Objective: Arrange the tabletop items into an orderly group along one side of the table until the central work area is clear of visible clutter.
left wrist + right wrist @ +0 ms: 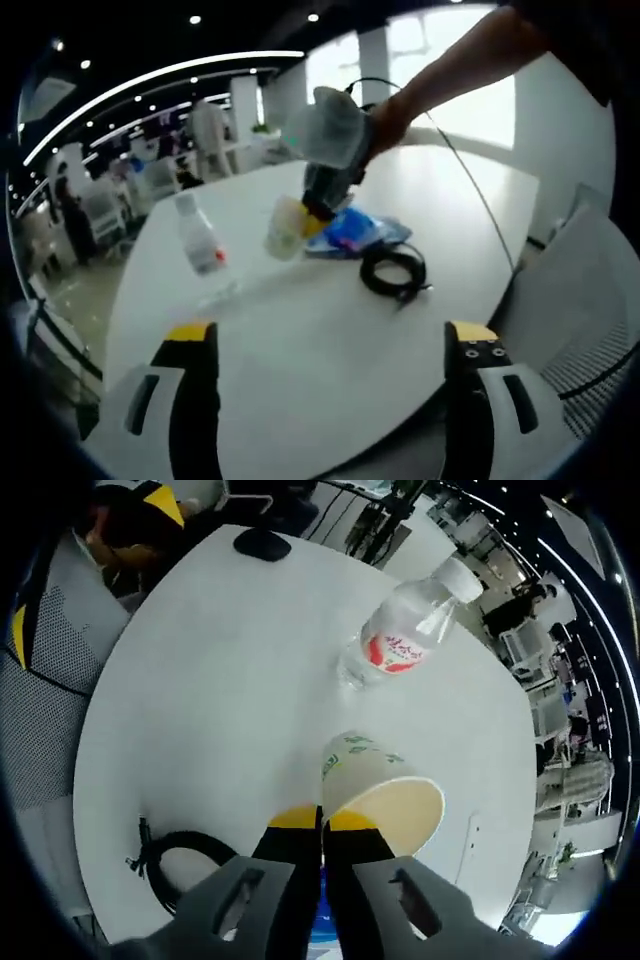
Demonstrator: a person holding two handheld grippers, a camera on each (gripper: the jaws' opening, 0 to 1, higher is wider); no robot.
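A round white table (300, 340) carries a few loose items, with an office of desks and chairs blurred behind it.

A mesh chair (585, 320) stands just off the table's edge, beside the left gripper (335, 345). That gripper hovers at the near edge with its yellow-tipped black jaws wide apart and nothing between them.

The right gripper (322, 825), held by a person's hand (385, 120), hangs over the middle of the tabletop. Its jaws are pressed together on the rim of a paper cup (375, 785), pinching the cup wall, and the cup is lifted clear of the surface and tipped on its side. The cup is pale with small green markings too blurred to read.

A clear plastic water bottle (405, 630) with a white cap stands upright on the tabletop, near the cup but apart from it. Its label is white with a red patch and red writing that is too small to read.

A blue packet (350, 232) lies flat just behind the cup, its print unreadable.

A coiled black cable (393, 268) lies just beside the packet, nearer the chair-side edge.

A small dark oval object (262, 545) sits at the table's edge, well apart from the rest; what it is cannot be told.
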